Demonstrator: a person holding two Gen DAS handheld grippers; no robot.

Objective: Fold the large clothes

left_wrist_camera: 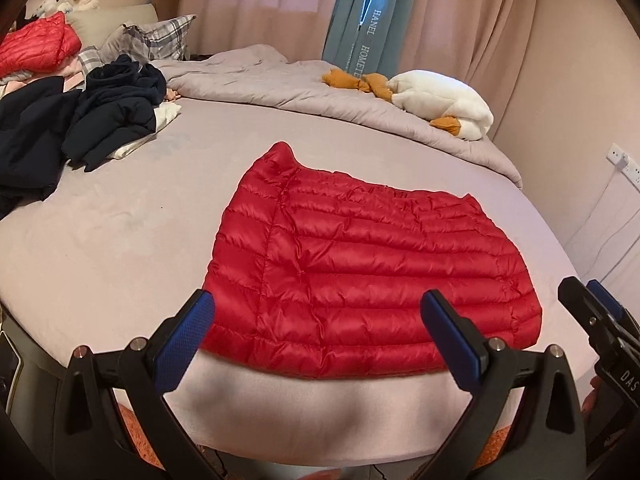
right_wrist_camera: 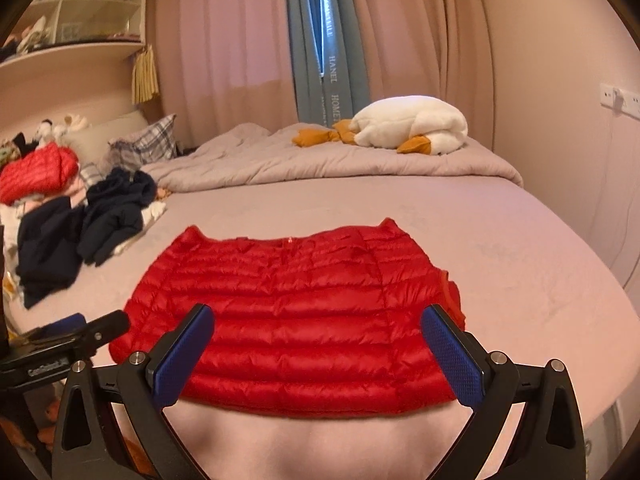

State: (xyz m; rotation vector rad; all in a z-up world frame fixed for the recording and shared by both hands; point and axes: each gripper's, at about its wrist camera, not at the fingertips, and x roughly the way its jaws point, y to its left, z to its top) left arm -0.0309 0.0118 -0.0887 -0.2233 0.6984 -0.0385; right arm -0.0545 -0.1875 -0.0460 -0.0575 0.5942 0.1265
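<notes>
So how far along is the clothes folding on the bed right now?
Done: the red jacket lies flat in a compact rectangle on the bed, sleeves apparently tucked in; another red jacket tops a pile at the head. In hand: nothing; the left gripper and right gripper are open above the near hem. Left: probably one more fold, then the dark clothes, lying unfolded.

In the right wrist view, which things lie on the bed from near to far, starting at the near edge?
red down jacket → folded grey duvet → white goose plush toy resting on the duvet.
</notes>
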